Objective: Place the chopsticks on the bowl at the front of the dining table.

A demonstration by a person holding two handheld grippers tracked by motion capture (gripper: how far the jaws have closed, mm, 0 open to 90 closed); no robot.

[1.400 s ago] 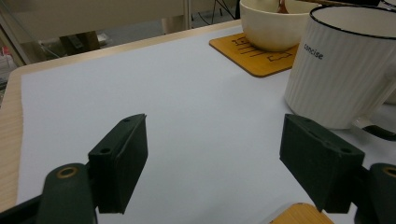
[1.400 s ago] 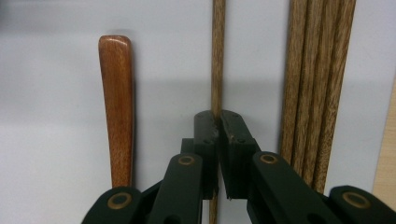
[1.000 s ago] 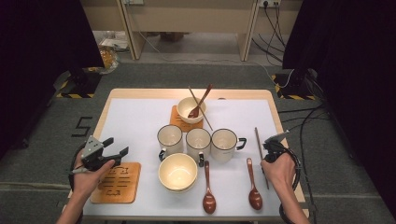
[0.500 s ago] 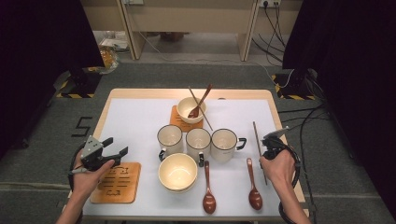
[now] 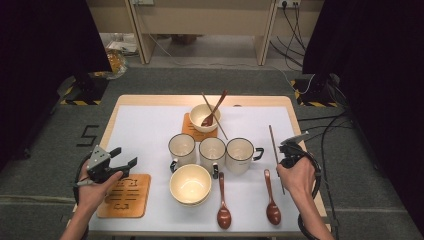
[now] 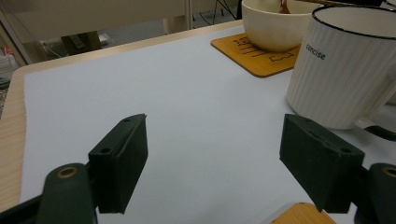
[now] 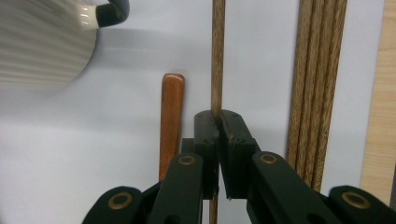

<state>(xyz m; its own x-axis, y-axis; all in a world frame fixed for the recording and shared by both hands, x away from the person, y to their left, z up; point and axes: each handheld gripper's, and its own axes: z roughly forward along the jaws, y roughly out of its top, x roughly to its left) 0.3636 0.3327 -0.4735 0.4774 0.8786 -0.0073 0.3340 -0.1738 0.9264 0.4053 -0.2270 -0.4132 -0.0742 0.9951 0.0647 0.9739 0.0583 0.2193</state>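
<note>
Currently, the right gripper [image 7: 217,122] has its jaws clamped on a single wooden chopstick [image 7: 218,51], which runs straight up through the centre of the right gripper view. In the high view this chopstick [image 5: 275,155] sits at the right of the frame, between the rightmost mug [image 5: 240,155] and the table's right edge [image 5: 300,145]. Three more chopsticks [image 7: 317,84] lie at the right of the right gripper view, a wooden spoon handle [image 7: 171,121] left of centre. The left gripper [image 6: 212,163] is spread wide, gripping nothing, above the white mat [image 6: 187,93] at lower left of the high view, beside a wooden coaster [image 5: 125,196].
</note>
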